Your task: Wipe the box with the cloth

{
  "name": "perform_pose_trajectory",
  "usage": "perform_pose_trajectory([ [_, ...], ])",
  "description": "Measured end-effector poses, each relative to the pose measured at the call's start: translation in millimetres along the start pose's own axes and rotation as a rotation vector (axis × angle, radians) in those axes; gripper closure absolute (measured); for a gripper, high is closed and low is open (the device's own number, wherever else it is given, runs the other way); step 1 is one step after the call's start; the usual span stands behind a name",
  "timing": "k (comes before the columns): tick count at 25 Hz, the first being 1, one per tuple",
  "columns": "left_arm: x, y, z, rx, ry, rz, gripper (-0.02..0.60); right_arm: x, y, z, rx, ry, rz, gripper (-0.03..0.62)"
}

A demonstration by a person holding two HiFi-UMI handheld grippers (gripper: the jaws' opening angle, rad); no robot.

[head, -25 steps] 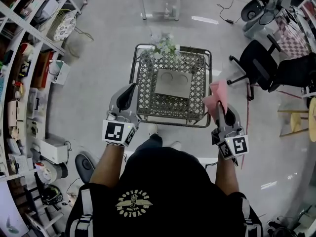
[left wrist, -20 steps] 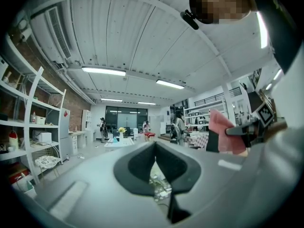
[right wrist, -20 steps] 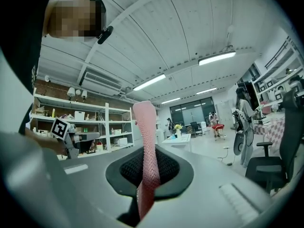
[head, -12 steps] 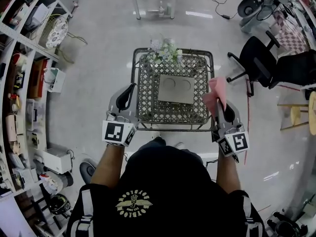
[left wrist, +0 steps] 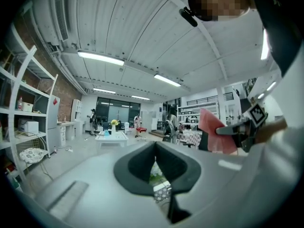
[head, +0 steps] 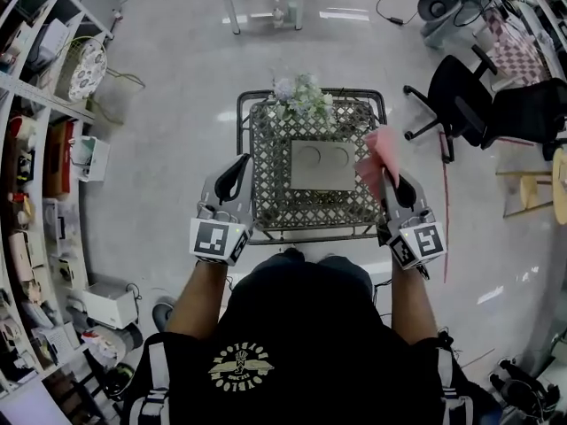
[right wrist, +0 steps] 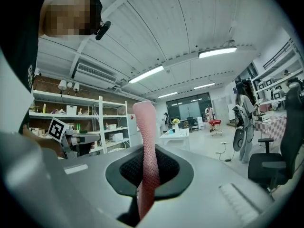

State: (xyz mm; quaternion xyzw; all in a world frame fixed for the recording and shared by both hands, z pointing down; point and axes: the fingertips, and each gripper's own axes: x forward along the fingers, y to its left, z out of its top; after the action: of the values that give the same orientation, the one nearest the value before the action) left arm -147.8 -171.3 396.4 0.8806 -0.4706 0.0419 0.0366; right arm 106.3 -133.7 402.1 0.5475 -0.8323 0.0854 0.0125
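Note:
A flat grey box with two round marks lies on the lattice-topped table. My right gripper is shut on a pink cloth, held upright over the table's right edge, just right of the box. In the right gripper view the cloth stands up from between the jaws of the right gripper. My left gripper hovers at the table's left edge, shut with nothing in it. In the left gripper view, the pads of the left gripper meet, and the cloth shows at the right.
A vase of flowers stands at the table's far edge. White shelving with clutter runs along the left. Black office chairs stand at the right. A white table's legs show beyond.
The person has stepped closer to the table. Both grippers have moved forward, and the cloth in the right gripper now hangs over the table's right edge beside the box.

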Motion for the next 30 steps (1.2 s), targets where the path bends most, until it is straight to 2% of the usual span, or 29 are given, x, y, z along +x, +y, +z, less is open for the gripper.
perform_pose_trajectory([
  [6,18,16,-13,-0.014,0.006,-0.021,0.581,30,9,-11,0.014,0.029,0.014,0.577],
  [12,44,15,-34,-0.034,0.040,-0.022,0.581,59,12,-48,0.007,0.106,0.078,0.577],
  [17,66,6,-45,-0.045,0.065,0.005,0.581,79,9,-97,0.023,0.199,0.150,0.577],
  [24,81,17,-54,-0.061,0.099,0.065,0.581,117,15,-165,0.022,0.346,0.262,0.577],
  [30,75,25,-74,-0.075,0.140,0.127,0.581,154,19,-253,0.071,0.513,0.334,0.577],
])
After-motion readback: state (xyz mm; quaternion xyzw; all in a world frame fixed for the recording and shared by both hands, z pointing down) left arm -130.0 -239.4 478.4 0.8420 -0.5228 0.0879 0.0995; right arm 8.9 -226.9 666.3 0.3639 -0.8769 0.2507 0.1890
